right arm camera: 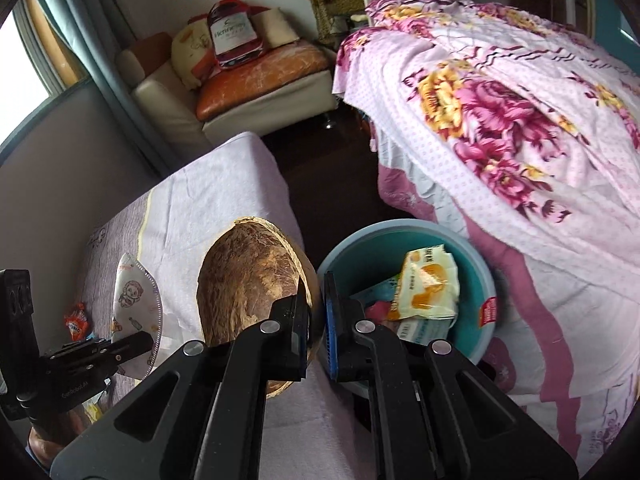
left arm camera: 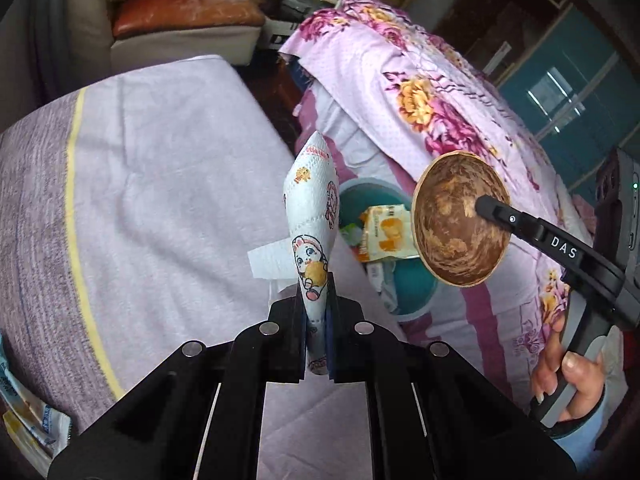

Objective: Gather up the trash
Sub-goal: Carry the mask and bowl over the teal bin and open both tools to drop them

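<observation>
Brown coconut shell (right arm camera: 256,292) sits clamped in the right tool (right arm camera: 316,320) beside the teal bin (right arm camera: 476,280), while the left tool (left arm camera: 318,320) pinches a printed face mask (left arm camera: 312,208).

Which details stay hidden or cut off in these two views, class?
- Bin bottom: both views, covered by wrappers.
- Coconut shell near rim: right wrist view, behind the right gripper.
- Mask lower end: left wrist view, inside the left gripper.
- Packet: cut off at the frame edge.

Wrappers (right arm camera: 428,284) lie in the bin (right arm camera: 486,280), between table (right arm camera: 224,184) and bed (right arm camera: 520,140).
</observation>
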